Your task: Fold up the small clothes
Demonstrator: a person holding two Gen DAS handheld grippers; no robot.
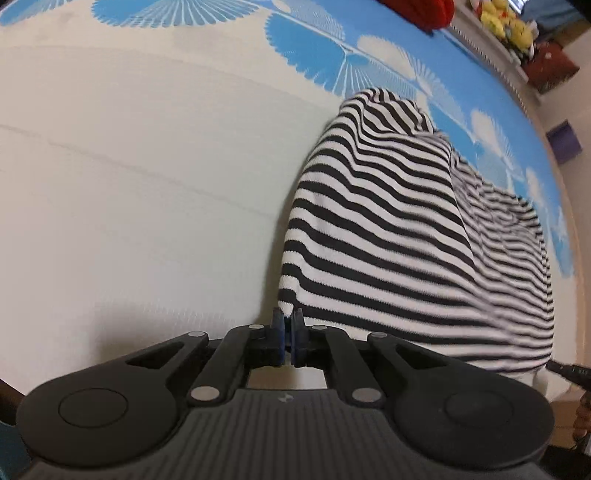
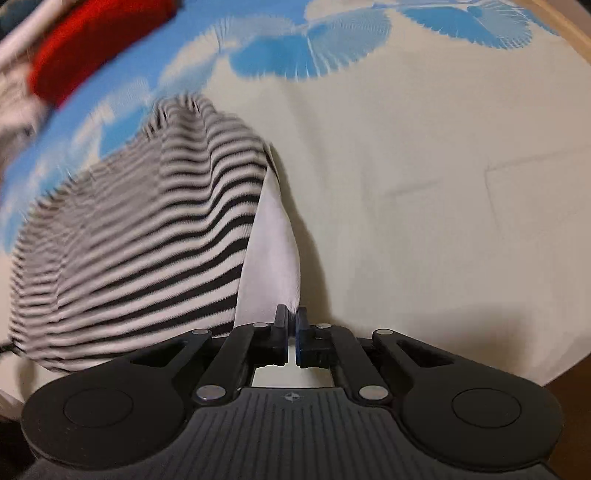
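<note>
A black-and-white striped garment (image 1: 399, 221) is lifted off the cream and blue patterned sheet (image 1: 147, 184), stretched between both grippers. My left gripper (image 1: 287, 314) is shut on its near left corner. In the right wrist view the garment (image 2: 140, 236) hangs to the left, blurred, with its white inner side (image 2: 269, 258) showing. My right gripper (image 2: 291, 314) is shut on that white edge.
A red cloth (image 1: 421, 11) lies at the far edge of the sheet, also seen in the right wrist view (image 2: 96, 44). Yellow plush toys (image 1: 506, 22) and a purple box (image 1: 563, 142) sit beyond the sheet's right side. The other gripper's tip (image 1: 570, 371) shows at right.
</note>
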